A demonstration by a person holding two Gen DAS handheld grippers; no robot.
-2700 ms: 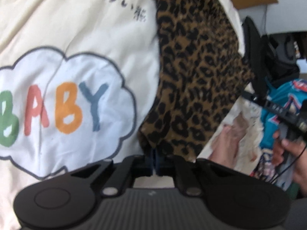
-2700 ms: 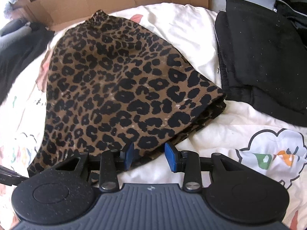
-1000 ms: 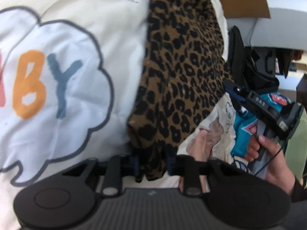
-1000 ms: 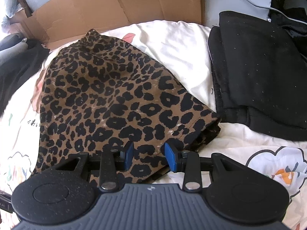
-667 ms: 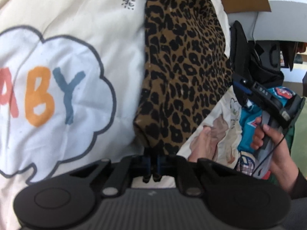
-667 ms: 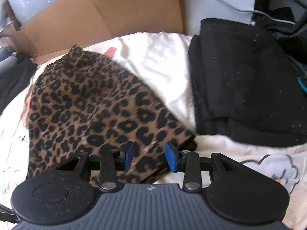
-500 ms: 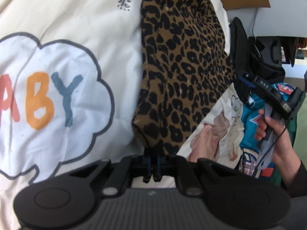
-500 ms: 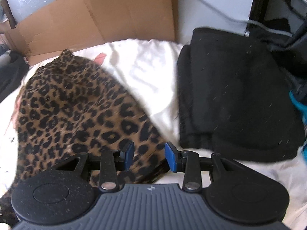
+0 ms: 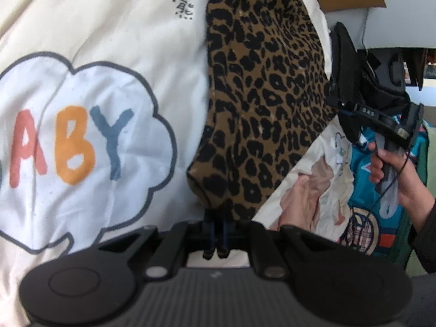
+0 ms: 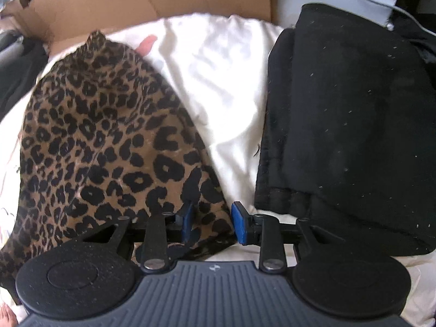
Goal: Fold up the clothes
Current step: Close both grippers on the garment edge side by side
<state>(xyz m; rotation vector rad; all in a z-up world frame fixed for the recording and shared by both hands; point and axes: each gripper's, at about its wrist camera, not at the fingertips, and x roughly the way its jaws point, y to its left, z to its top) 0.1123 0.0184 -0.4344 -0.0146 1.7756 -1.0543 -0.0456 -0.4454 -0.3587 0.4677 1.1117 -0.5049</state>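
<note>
Left claw (image 9: 217, 226) is pinched tight, fingers nearly touching, w/ the near corner of the leopard-print garment (image 9: 261, 103) caught between them. From that corner the cloth runs away from the claw in a long strip across the cream bedsheet (image 9: 114, 27). To the strip's left the sheet shows a pale cloud print (image 9: 81, 141) w/ coloured letters "ABY" and some small dark script farther up. To the strip's right, in the left wrist view, the sheet has pinkish prints, then a teal patterned fabric (image 9: 362, 218) at the bed's right edge, and a hand (image 9: 392, 169) gripping the handle of the other tool.

Right claw (image 10: 211, 220) is wide apart, blue pads (image 10: 239, 226) well separated, w/ nothing gripped. Its left pad sits on or just over the garment's near right corner (image 10: 215, 218); the right pad is off the cloth, over bare sheet. Can't tell if either pad actually presses the fabric. In the right wrist view the leopard garment (image 10: 109, 150) lies folded on the sheet (image 10: 218, 81), covering the left half, narrowing toward the far edge. Brown cardboard (image 10: 152, 2) stands beyond the bed's far edge. Bare white sheet lies between the leopard piece and a folded black garment (image 10: 348, 122) on the right side; the two clothes are apart, not touching. Dark fabric (image 10: 16, 68) shows at the far left edge.
</note>
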